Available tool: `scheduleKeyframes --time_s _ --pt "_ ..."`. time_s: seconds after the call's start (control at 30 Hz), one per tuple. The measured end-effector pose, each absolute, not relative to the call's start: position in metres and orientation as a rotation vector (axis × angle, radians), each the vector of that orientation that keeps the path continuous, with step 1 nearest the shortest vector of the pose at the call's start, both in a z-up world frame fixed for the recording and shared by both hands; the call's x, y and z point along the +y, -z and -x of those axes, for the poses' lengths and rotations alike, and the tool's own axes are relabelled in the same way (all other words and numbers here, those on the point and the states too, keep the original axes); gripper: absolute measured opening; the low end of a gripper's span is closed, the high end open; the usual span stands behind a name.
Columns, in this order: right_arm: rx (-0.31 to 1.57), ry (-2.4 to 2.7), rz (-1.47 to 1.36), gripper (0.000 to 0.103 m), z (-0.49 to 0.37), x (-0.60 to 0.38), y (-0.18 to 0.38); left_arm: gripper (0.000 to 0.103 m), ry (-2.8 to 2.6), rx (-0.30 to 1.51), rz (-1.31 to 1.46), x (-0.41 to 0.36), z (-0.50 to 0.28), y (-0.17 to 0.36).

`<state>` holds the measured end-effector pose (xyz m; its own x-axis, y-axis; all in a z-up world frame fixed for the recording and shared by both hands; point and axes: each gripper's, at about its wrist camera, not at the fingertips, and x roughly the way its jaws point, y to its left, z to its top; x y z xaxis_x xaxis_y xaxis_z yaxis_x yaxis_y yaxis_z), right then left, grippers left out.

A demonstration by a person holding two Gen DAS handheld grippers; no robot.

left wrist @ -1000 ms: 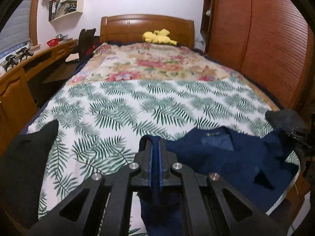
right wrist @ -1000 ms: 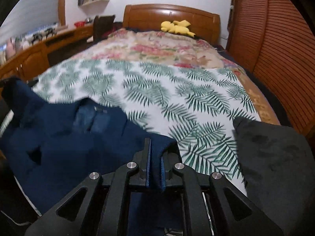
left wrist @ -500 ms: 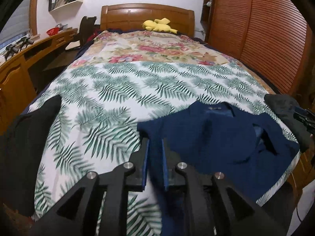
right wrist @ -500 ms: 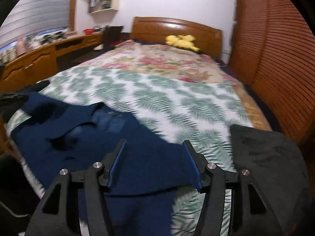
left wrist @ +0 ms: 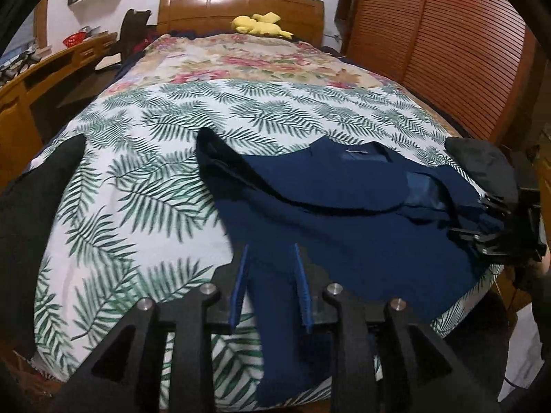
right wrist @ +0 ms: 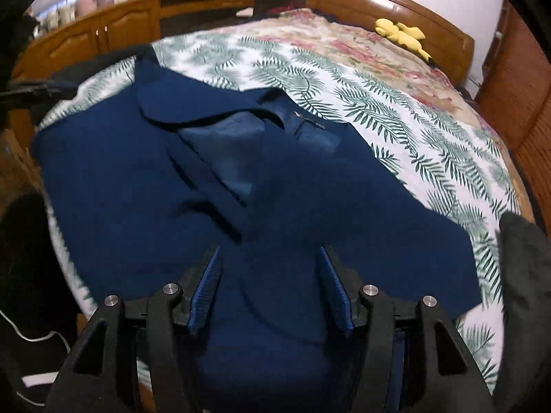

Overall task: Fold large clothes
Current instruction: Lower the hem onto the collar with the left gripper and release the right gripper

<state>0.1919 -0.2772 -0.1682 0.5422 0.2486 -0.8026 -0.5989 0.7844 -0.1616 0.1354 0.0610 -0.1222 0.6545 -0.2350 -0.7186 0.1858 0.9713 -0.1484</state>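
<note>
While the navy jacket [right wrist: 268,179] lies spread for folding on the bed [left wrist: 165,179], collar at twelve o'clock, the left gripper [left wrist: 270,285] jaws are opening off it and the right gripper [right wrist: 270,285] jaws stand apart, gripping nothing.

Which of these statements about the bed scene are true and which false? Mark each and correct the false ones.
1. The navy garment lies on a palm-leaf sheet. True.
2. The yellow plush toy sits on the garment. False: it lies by the headboard.
3. The right gripper is clamped shut. False: its jaws stand apart over the cloth.
4. A floral cover lies beyond the leaf sheet. True.
</note>
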Motion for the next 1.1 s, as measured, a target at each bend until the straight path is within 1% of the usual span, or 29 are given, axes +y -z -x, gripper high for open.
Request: scheduleKeyframes --time_s 0.03,0.07,0.1,0.17,0.23,0.27,0.5,0.57,0.6,0.67,0.73,0.77,1.1 --pt "0.863 -0.513 0.476 0.057 -0.198 -0.275 0.169 0.024 0.244 0.821 0.063 0.058 -0.137 0.122" --pt "0.857 -0.501 0.503 0.045 -0.204 -0.271 0.168 0.024 0.252 0.817 0.065 0.055 -0.138 0.122" --pt "0.850 -0.503 0.526 0.039 -0.209 -0.268 0.167 0.024 0.263 0.813 0.071 0.052 -0.141 0.122" --pt "0.833 -0.487 0.560 0.013 -0.220 -0.264 0.165 0.024 0.277 0.806 0.080 0.048 -0.144 0.121" --pt "0.803 -0.456 0.592 0.007 -0.240 -0.257 0.160 0.024 0.292 0.796 0.083 0.044 -0.148 0.118" --pt "0.801 -0.448 0.596 0.007 -0.252 -0.255 0.157 0.024 0.301 0.789 0.083 0.041 -0.151 0.116" --pt "0.767 -0.379 0.569 0.006 -0.339 -0.245 0.135 0.024 0.306 0.763 0.048 0.036 -0.168 0.106" --pt "0.782 -0.379 0.539 0.007 -0.360 -0.243 0.133 0.024 0.298 0.759 0.041 0.038 -0.172 0.106" --pt "0.793 -0.379 0.522 0.010 -0.367 -0.242 0.134 0.024 0.297 0.759 0.042 0.039 -0.175 0.106" --pt "0.817 -0.365 0.474 0.033 -0.382 -0.243 0.134 0.024 0.296 0.759 0.038 0.039 -0.180 0.106" --pt "0.817 -0.356 0.425 0.045 -0.390 -0.247 0.131 0.024 0.293 0.758 0.030 0.040 -0.183 0.107" --pt "0.814 -0.354 0.404 0.047 -0.391 -0.248 0.129 0.024 0.291 0.758 0.026 0.040 -0.184 0.107" --pt "0.750 -0.237 0.350 0.048 -0.386 -0.298 0.105 0.024 0.277 0.757 0.019 0.041 -0.182 0.108"
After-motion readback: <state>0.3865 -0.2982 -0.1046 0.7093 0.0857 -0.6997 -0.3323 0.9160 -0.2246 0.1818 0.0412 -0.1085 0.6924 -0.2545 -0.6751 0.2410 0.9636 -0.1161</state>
